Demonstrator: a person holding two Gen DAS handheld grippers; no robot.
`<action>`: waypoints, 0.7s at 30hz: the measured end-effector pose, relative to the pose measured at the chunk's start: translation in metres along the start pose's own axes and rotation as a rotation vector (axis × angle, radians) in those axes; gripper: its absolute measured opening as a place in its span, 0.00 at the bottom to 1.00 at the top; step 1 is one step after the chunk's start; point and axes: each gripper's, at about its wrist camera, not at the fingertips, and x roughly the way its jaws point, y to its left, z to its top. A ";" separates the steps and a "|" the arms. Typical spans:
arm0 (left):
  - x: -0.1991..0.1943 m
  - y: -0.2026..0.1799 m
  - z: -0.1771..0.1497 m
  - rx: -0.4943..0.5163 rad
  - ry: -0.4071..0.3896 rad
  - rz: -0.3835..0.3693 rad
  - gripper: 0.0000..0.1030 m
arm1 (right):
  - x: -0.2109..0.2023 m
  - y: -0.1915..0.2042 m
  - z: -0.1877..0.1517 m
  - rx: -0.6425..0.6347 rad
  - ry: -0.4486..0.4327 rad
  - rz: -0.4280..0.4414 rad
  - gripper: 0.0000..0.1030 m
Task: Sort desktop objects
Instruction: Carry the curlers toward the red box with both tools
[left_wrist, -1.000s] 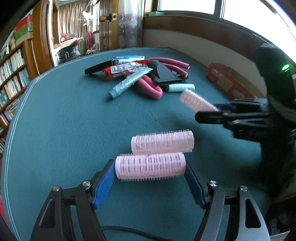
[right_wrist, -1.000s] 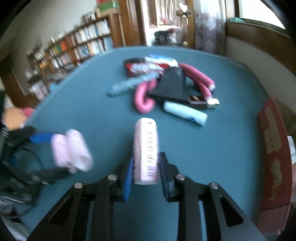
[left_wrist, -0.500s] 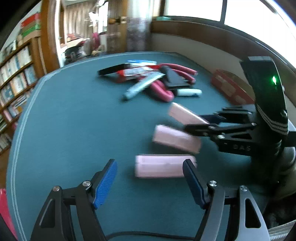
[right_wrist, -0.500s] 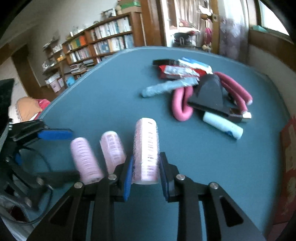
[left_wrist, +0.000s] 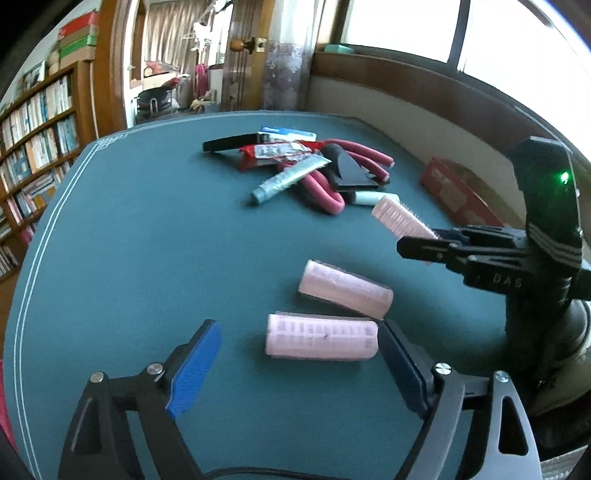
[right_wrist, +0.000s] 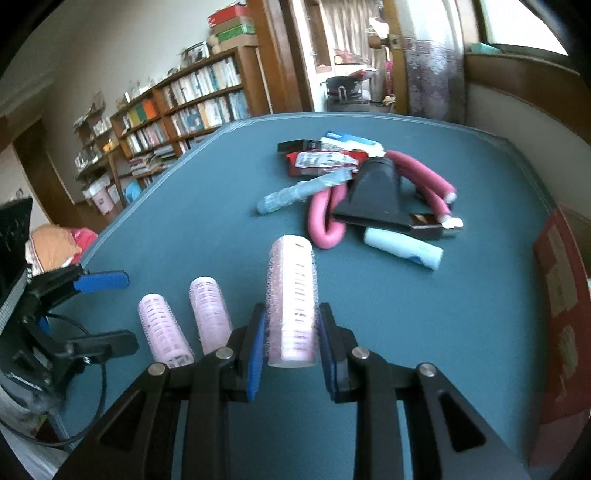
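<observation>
1. The right gripper (right_wrist: 290, 345) is clamped on a pink roller (right_wrist: 292, 302), its blue pads (right_wrist: 256, 360) pressing both sides of the roller's near end; the roller points toward 12 o'clock, out along the jaws.
2. The left gripper (left_wrist: 295, 373) is opening, jaws wide. A second roller (left_wrist: 321, 341) lies crosswise between them on the green table (left_wrist: 147, 258); its right end sits at the right pad (left_wrist: 402, 373), contact unclear, and the left pad stands clear of it.
3. A third roller (left_wrist: 345, 290) lies just beyond the second, at 1 o'clock from the left jaws, angled slightly and close beside it.
4. In the right wrist view these two rollers lie side by side at 9 o'clock of the right jaws, near the left gripper's blue fingertip (right_wrist: 101, 281).
5. At 12 o'clock, well apart from the rollers, sits a heap: a grey tube (right_wrist: 303, 194), bent pink foam rods (right_wrist: 327, 218), a black nozzle (right_wrist: 376, 201), a pale blue cylinder (right_wrist: 402, 248), red packets (right_wrist: 321, 160) and a black bar (left_wrist: 231, 142).
6. A red box (left_wrist: 456, 197) lies at the table's right edge, at 2 o'clock in the left wrist view.
7. Bookshelves (right_wrist: 177, 110) line the wall at 10 o'clock.
</observation>
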 end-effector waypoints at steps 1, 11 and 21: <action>0.003 -0.005 0.001 0.015 0.005 0.006 0.86 | -0.002 -0.002 -0.001 0.010 -0.003 0.002 0.28; 0.038 -0.020 0.000 0.080 0.114 0.096 0.71 | -0.023 -0.019 -0.007 0.078 -0.049 0.008 0.28; 0.016 -0.037 0.012 0.084 0.043 0.105 0.71 | -0.047 -0.036 -0.012 0.123 -0.100 0.003 0.28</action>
